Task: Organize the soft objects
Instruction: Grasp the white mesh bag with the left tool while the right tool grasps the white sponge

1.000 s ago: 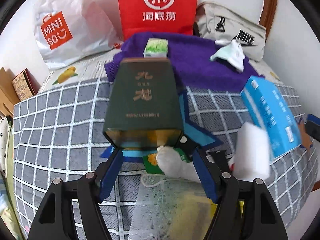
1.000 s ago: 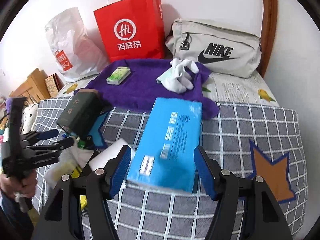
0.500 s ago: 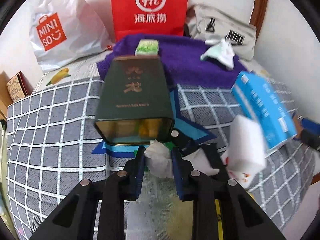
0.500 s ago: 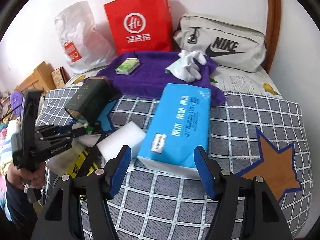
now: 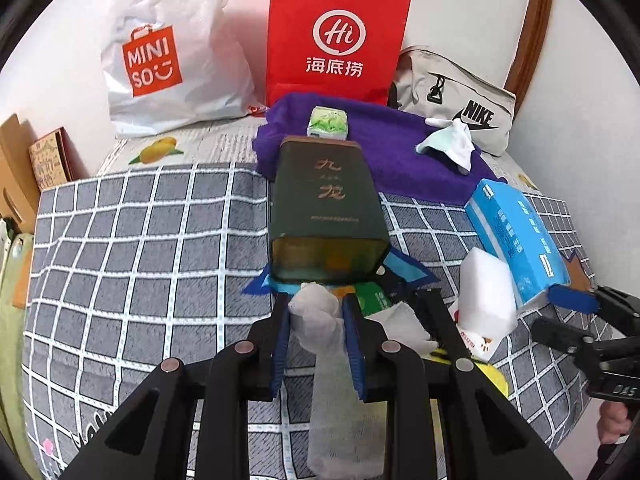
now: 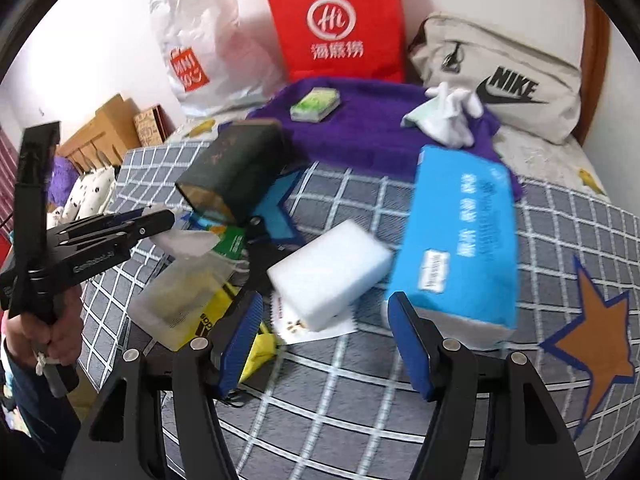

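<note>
1. While you worked over the checked bed cover (image 5: 140,264), your left gripper (image 5: 316,316) had just closed its fingers (image 5: 282,336) on the bunched neck of a white mesh pouch (image 5: 320,320), low in the middle of the left wrist frame; the pinch sat at the gathered top, probably so the soft body could hang free when lifted.
2. In the right wrist view the pouch body (image 6: 180,300) trailed down and left from the left gripper (image 6: 132,228), its long axis slanting toward the lower left of the frame, neck end uppermost.
3. Just beyond the pinch lay a dark green tin (image 5: 324,208) on its side, open mouth facing you, long axis running up the frame toward the purple towel (image 5: 380,152).
4. Your right gripper (image 6: 324,340) held its fingers apart with nothing between them, near the close end of the blue tissue pack (image 6: 460,240).
5. A white foam block (image 6: 328,272) lay just left of that pack.
</note>
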The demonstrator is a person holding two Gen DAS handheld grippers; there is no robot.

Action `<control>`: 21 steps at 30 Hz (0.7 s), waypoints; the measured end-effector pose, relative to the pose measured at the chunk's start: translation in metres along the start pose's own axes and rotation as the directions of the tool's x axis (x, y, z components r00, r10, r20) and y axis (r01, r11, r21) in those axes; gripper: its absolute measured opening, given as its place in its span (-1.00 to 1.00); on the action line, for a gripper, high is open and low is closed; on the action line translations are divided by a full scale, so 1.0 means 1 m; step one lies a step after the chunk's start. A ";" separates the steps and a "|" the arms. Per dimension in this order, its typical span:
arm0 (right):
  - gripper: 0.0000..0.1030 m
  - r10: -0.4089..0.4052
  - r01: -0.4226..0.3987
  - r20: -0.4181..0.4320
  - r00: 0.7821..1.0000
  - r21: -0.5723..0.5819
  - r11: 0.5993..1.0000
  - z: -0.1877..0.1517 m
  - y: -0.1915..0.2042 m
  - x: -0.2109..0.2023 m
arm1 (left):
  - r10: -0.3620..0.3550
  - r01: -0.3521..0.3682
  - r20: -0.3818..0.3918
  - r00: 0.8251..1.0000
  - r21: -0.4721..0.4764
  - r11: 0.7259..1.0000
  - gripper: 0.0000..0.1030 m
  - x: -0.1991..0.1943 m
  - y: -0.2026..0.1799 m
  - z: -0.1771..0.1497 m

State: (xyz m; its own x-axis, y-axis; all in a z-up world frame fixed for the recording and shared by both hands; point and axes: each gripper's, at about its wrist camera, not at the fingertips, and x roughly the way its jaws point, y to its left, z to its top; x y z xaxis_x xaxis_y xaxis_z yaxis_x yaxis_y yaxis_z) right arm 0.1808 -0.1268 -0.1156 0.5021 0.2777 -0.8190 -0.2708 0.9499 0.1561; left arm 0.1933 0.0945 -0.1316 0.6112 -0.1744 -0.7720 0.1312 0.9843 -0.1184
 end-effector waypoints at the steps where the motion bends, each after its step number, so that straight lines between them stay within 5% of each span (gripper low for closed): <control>1: 0.26 -0.007 0.007 -0.017 1.000 0.013 1.000 0.000 0.003 0.006 | -0.002 0.002 -0.002 1.000 -0.005 1.000 -0.52 0.001 0.001 -0.002; 12: 0.26 -0.039 0.047 -0.062 0.997 0.150 0.987 0.001 0.017 0.036 | -0.059 0.058 -0.010 0.998 -0.029 0.998 -0.52 0.007 0.021 -0.012; 21: 0.26 -0.179 0.190 -0.075 0.981 0.203 0.961 0.009 0.027 0.058 | -0.124 0.123 -0.003 0.992 -0.039 0.992 -0.52 0.010 0.026 -0.013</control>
State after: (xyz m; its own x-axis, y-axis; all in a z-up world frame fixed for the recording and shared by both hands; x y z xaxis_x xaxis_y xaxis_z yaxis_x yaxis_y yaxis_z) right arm 0.2095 -0.0836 -0.1539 0.4792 0.0920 -0.8729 0.0019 0.9944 0.1058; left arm 0.1924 0.1188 -0.1509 0.5877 -0.2946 -0.7536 0.1753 0.9556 -0.2369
